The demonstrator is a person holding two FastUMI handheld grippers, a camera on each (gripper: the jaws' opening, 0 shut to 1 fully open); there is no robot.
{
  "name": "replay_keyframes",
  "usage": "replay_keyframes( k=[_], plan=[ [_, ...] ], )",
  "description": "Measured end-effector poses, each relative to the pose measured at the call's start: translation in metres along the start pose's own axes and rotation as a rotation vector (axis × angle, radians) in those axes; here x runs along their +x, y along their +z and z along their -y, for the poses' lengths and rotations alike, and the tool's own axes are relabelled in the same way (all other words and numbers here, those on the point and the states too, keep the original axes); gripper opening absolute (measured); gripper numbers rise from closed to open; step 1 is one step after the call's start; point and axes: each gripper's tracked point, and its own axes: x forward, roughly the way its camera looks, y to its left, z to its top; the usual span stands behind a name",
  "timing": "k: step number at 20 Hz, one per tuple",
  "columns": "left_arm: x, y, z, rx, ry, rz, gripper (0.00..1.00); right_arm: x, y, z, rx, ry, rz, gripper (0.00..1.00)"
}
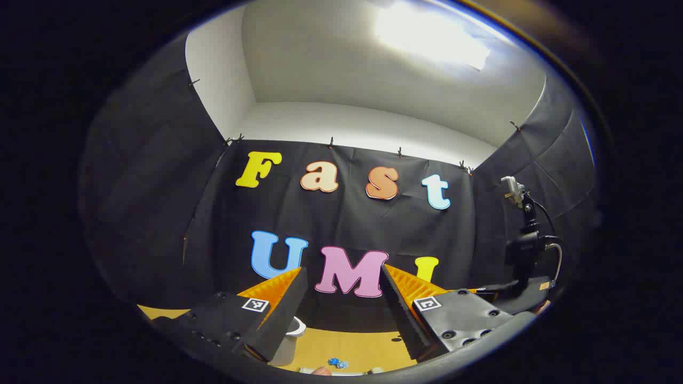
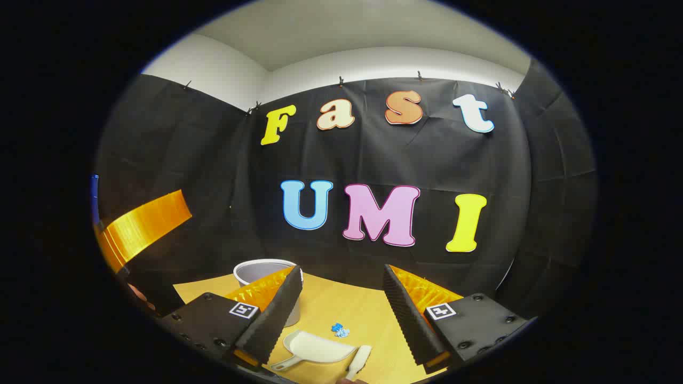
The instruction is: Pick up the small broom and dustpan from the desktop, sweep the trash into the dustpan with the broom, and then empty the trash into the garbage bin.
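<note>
Broom and dustpan lie flat on the wooden desktop, just beside each other, low down between the fingers of the right gripper. They rest there because nothing has picked them up yet. That gripper hangs above them with its fingers wide apart and nothing in between, which looks like a way to get ready to come down on a handle. The dustpan's handle points toward the gripper's left finger, so it should be easy to grab. A little pile of blue trash sits just past the dustpan, right in front of its open mouth, a good spot for sweeping it in. The grey garbage bin stands behind the left finger, near enough for tipping later. The left gripper is also open and empty, aimed more at the wall, with the blue trash low between its fingers. In the right gripper view it shows at the far left edge.
</note>
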Motion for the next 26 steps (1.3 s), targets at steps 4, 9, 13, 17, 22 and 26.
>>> replay_keyframes(
  k=[4,9,13,17,22,26],
  plan=[
    [0.001,-0.008,-0.004,-0.017,0.002,-0.021,0.81,-0.003,-0.002,0.002,-0.011,-0.016,-0.006,0.97],
    [0.003,-0.004,-0.011,-0.061,0.001,0.010,0.80,-0.006,-0.008,0.004,-0.007,-0.047,-0.025,0.97],
    [0.006,-0.006,-0.008,-0.056,-0.046,0.011,0.80,-0.010,-0.009,0.002,-0.017,-0.070,-0.035,0.97],
    [0.006,-0.008,0.002,-0.014,-0.114,0.016,0.81,-0.016,-0.013,0.001,-0.012,-0.111,-0.049,0.97],
    [0.005,-0.016,0.001,-0.040,-0.161,-0.011,0.81,-0.029,-0.021,0.005,-0.018,-0.167,-0.068,0.98],
    [0.006,-0.016,-0.002,-0.048,-0.168,-0.021,0.80,-0.038,-0.028,0.006,0.012,-0.205,-0.090,0.97]
  ],
)
